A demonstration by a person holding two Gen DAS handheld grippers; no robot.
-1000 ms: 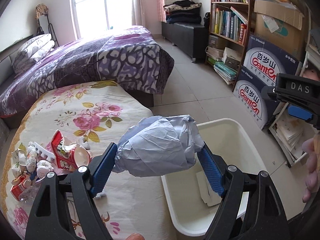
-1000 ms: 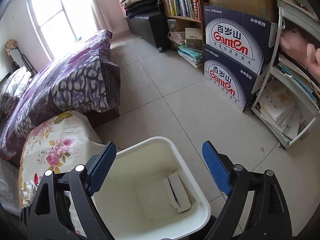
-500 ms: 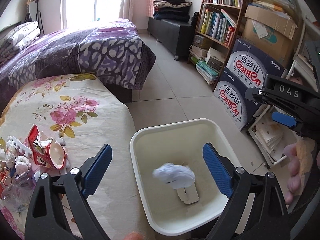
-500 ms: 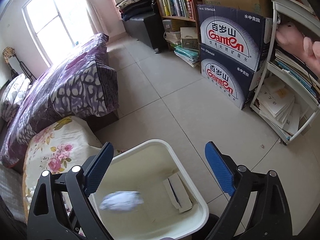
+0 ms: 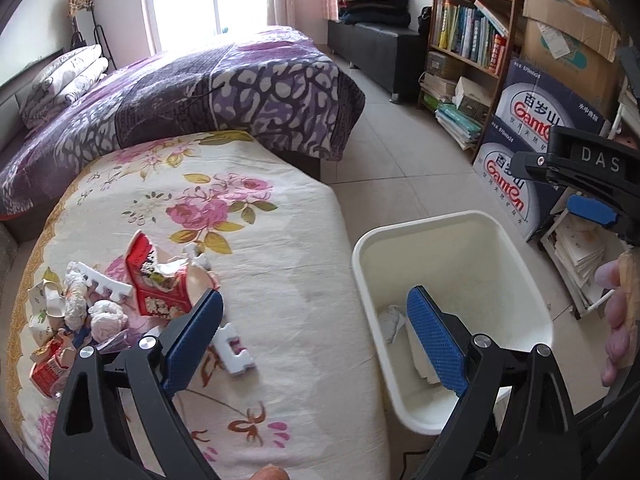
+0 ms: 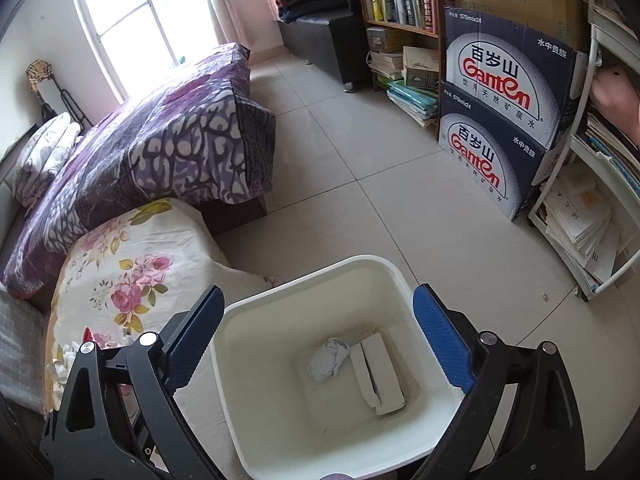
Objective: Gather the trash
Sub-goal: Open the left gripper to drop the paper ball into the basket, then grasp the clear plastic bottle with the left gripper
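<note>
From the left wrist, the left claw (image 5: 312, 336) hangs released, jaws wide apart and holding nothing, straddling the edge of the flowered bed (image 5: 280, 240) and the white bin (image 5: 516, 240) that stands on the floor just beside it. Down in the bin lies a crumpled grey paper ball (image 5: 392, 320), partly hidden behind the right-hand blue pad. On the bed, near the left pad, sits a heap of trash (image 5: 92, 312): a torn red cup (image 5: 160, 284), white tissue wads and a white comb-shaped foam piece (image 5: 105, 283). Another white foam piece (image 5: 234, 350) lies apart from the heap, just beside the left pad. The right claw (image 5: 588, 208) shows at the far right edge above the bin; from here I cannot tell how its jaws stand.

From the right wrist, the right claw (image 6: 316, 340) is released too, empty, poised over the bin (image 6: 312, 280). The paper ball (image 6: 330, 358) rests on the bin floor, touching a flat white box (image 6: 378, 372). Stacked water cartons (image 6: 504, 120) stand by the bookshelf.
</note>
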